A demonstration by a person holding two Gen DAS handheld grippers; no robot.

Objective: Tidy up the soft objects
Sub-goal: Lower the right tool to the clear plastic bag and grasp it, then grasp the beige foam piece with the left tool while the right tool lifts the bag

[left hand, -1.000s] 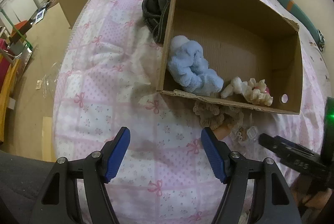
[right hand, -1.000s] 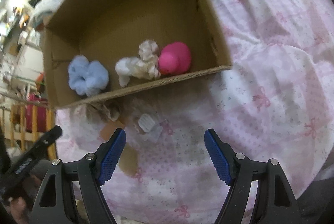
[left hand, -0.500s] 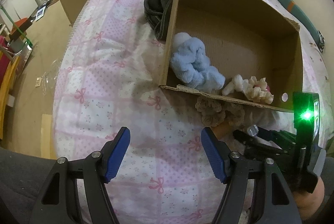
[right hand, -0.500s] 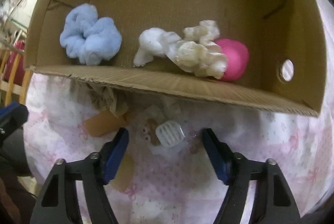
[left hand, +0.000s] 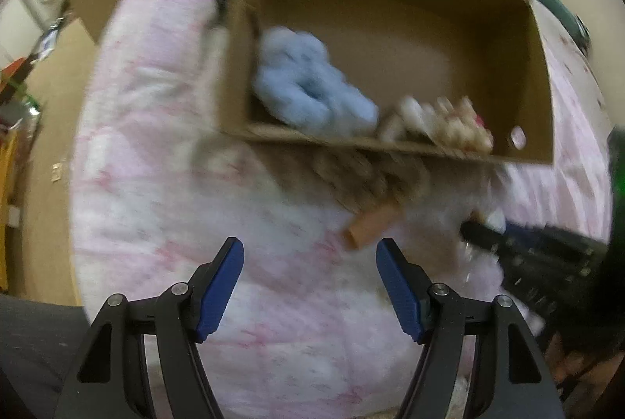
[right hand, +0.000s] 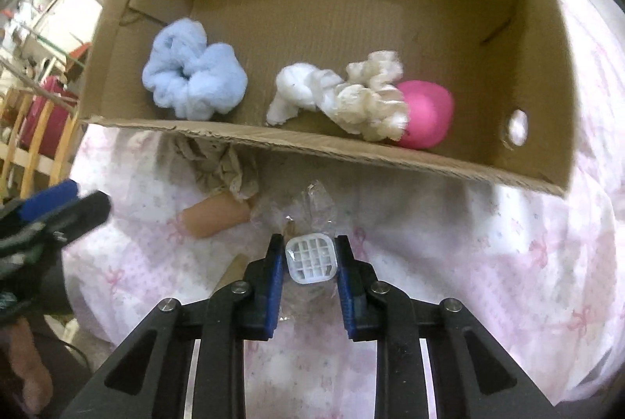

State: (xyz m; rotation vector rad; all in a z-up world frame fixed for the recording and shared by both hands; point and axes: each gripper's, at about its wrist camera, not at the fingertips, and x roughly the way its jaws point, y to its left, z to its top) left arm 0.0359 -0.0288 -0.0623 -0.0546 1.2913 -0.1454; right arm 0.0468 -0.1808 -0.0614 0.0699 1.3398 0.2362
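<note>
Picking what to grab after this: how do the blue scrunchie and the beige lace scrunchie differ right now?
Place: the blue scrunchie lies inside the box, at its left end; the lace scrunchie lies outside on the bedspread, against the box's front wall.
Colour: the blue scrunchie is pale blue, the lace scrunchie beige.
Texture: the blue scrunchie looks fluffy, the lace scrunchie thin and lacy.
Both are soft, gathered rings, and no tongs touch either.
</note>
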